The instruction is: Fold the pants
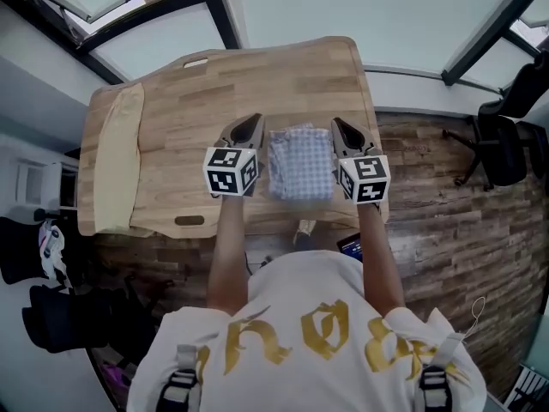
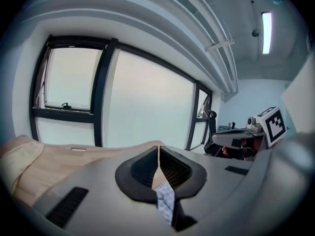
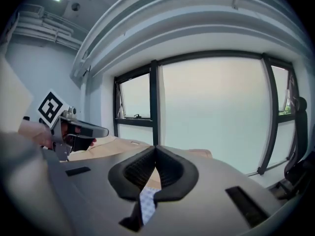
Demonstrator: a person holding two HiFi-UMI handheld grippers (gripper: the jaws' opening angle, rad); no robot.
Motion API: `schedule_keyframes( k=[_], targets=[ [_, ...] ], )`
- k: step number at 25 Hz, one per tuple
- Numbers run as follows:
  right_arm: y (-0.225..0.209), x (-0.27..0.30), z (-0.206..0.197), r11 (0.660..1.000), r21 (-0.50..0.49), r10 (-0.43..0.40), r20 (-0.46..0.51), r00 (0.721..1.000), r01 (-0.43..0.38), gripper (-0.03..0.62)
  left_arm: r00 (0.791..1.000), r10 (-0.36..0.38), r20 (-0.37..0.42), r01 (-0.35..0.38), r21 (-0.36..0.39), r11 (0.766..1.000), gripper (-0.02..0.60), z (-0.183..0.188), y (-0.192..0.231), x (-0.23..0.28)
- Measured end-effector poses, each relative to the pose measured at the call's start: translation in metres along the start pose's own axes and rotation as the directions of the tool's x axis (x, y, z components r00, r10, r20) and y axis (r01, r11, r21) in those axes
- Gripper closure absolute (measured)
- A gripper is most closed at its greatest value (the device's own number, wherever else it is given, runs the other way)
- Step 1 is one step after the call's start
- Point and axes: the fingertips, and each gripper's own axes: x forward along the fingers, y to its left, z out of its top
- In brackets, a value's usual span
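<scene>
Blue-and-white checked pants [image 1: 300, 163] hang as a folded panel between my two grippers, above the wooden table [image 1: 283, 75]. My left gripper [image 1: 254, 122] is shut on the panel's left upper corner. My right gripper [image 1: 337, 124] is shut on the right upper corner. In the left gripper view the jaws [image 2: 158, 149] are pressed together, with checked cloth [image 2: 166, 201] hanging just under them. The right gripper view shows the same: shut jaws [image 3: 155, 149] and a strip of cloth [image 3: 146, 200] below. Both grippers point nearly level toward the windows.
A cream cloth [image 1: 116, 157] lies folded along the table's left edge. A black office chair [image 1: 504, 136] stands on the wood floor to the right. Dark bags [image 1: 60, 316] sit on the floor at the lower left. Large windows [image 2: 147, 107] run behind the table.
</scene>
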Motion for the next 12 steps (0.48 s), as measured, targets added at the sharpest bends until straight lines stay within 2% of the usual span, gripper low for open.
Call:
schedule_keyframes(
  k=[3,6,12],
  targets=[
    [0.014,-0.029,0.014,1.000,0.014,-0.016,0.059,0.998,0.015,0.572,0.999,0.024,0.041,-0.024,0.002,1.000,0.537,-0.005,-0.016,-0.030],
    [0.039,-0.064,0.019,1.000,-0.002,0.003,0.100,0.995,-0.003,0.572,0.997,0.030,0.072,-0.031,0.010,0.999,0.537,-0.014,-0.038,-0.061],
    [0.064,-0.107,0.011,1.000,-0.018,-0.015,0.095,0.995,0.017,0.572,0.994,0.052,0.094,-0.056,0.039,0.998,0.537,-0.021,-0.061,-0.107]
  ],
)
